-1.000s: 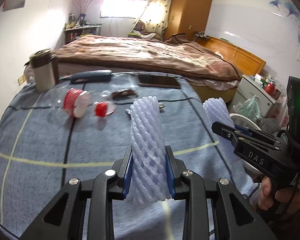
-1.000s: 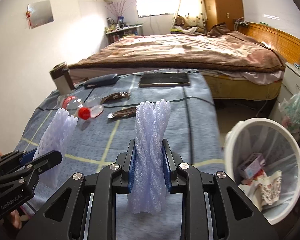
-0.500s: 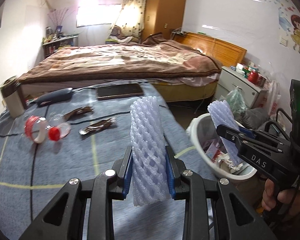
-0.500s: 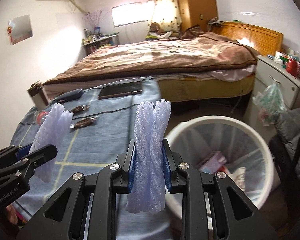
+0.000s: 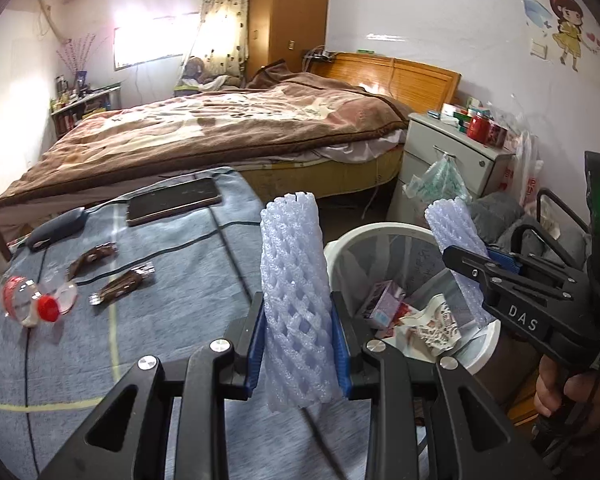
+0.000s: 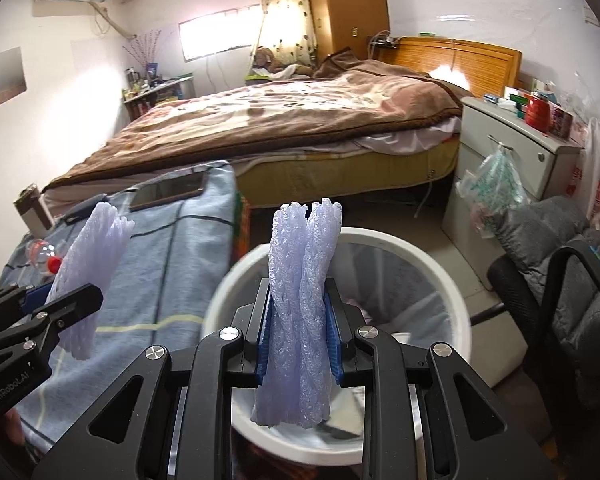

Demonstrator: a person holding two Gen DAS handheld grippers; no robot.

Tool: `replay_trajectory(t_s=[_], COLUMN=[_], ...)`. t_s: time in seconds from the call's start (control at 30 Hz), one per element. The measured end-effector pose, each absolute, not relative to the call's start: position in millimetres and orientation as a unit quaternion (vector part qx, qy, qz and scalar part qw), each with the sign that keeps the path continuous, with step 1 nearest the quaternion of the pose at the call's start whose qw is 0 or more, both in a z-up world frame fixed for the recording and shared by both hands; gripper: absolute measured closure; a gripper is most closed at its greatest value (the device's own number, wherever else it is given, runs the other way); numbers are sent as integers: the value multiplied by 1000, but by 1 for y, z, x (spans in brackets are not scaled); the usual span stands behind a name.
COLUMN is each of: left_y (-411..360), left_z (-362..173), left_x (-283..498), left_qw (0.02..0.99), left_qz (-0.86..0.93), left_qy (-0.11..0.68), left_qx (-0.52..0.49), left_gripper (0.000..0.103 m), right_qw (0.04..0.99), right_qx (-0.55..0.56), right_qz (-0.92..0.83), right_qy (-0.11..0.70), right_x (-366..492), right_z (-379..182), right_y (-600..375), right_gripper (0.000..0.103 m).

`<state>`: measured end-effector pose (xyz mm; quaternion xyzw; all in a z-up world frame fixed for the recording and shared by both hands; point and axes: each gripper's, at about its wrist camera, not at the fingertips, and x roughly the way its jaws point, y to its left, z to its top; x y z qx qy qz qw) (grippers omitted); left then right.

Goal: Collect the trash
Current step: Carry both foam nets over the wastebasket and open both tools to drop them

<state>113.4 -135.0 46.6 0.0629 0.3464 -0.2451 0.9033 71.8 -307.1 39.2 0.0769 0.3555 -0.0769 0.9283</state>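
While pinched on foam nets: L fingers (image 5: 298, 340) at table edge (image 5: 236, 184), R fingers (image 6: 298, 340) over bin rim (image 6: 380, 236).

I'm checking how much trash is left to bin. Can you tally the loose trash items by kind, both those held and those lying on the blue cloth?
Pale purple foam mesh sleeves, one held in each gripper, the other: 2
Brown crumpled wrappers on the cloth: 2
Clear plastic bottle with red cap: 1
Total: 5

left gripper (image 5: 298, 344) clamped, tilted down | right gripper (image 6: 298, 340) clamped, tilted down
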Motion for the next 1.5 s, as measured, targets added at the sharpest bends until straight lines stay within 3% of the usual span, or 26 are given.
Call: replay_trajectory(t_s=[0.7, 0.8, 0.93, 1.03, 1.5], left_y=[-210, -210, -210, -208, -182], left_z=[18, 17, 18, 19, 26], left_x=[120, 121, 121, 122, 120], left_qw=[881, 880, 883, 883, 896], left_qz=[-275, -276, -271, -270, -243], left_qy=[372, 376, 372, 373, 363], left_qx=[96, 92, 92, 89, 83], left_gripper=[71, 66, 47, 45, 42], right_qw=[895, 894, 893, 894, 902], right_qx=[84, 81, 76, 77, 72], right_qz=[-118, -117, -120, -122, -125], right_qy=[423, 425, 426, 425, 408], right_x=[75, 75, 76, 76, 75], right_z=[-4, -5, -6, -6, 4], right_y=[-360, -360, -359, -359, -346], right_gripper=[77, 75, 65, 51, 50])
